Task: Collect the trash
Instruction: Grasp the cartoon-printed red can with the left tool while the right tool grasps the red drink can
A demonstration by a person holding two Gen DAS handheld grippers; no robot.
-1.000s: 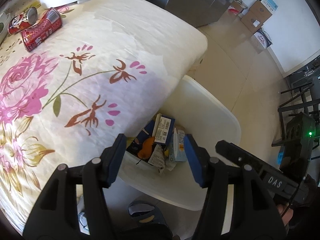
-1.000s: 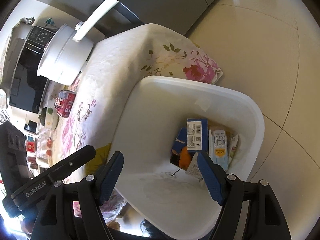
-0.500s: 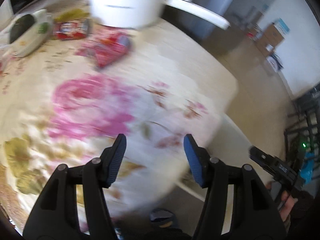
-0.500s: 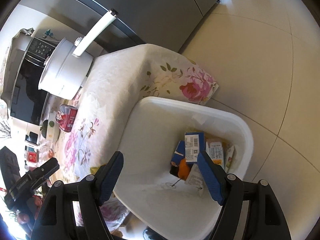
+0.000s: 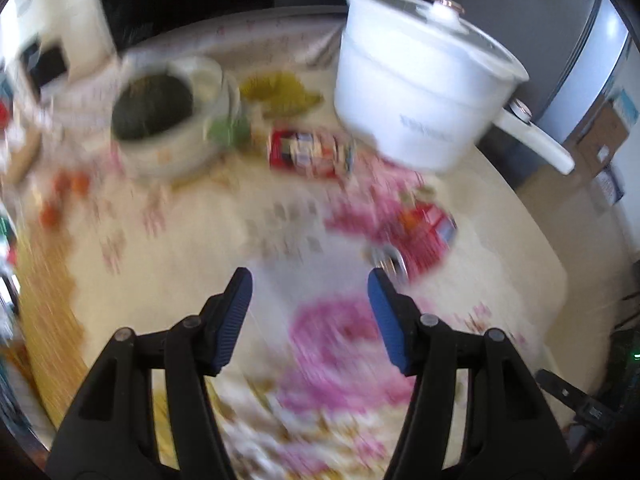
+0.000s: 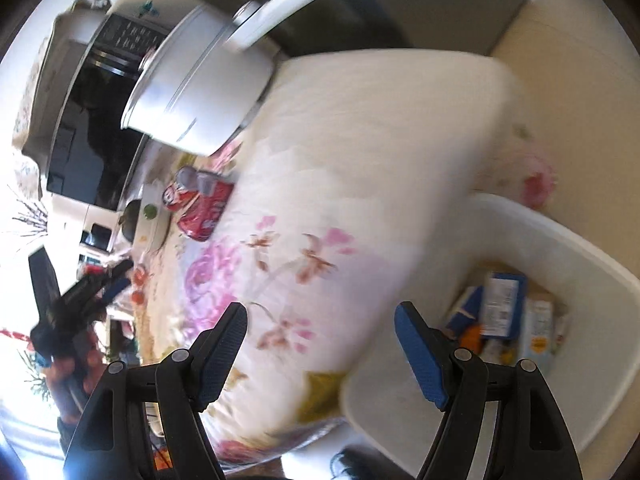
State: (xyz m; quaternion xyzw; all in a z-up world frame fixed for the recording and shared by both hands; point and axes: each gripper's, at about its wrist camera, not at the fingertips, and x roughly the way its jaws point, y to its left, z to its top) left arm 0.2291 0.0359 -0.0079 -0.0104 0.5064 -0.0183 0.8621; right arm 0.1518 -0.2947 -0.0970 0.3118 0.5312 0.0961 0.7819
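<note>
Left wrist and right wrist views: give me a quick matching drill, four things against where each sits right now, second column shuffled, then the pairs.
Things:
1. crushed red can
2. white pot
3. blue carton
4. left claw

Places:
A. inside the white bin
B. open over the floral tablecloth, holding nothing
C. on its side just ahead of the left claw's right finger
D. standing at the far side of the table, handle sticking out

Pairs: 1-C, 2-D, 3-A, 4-B
</note>
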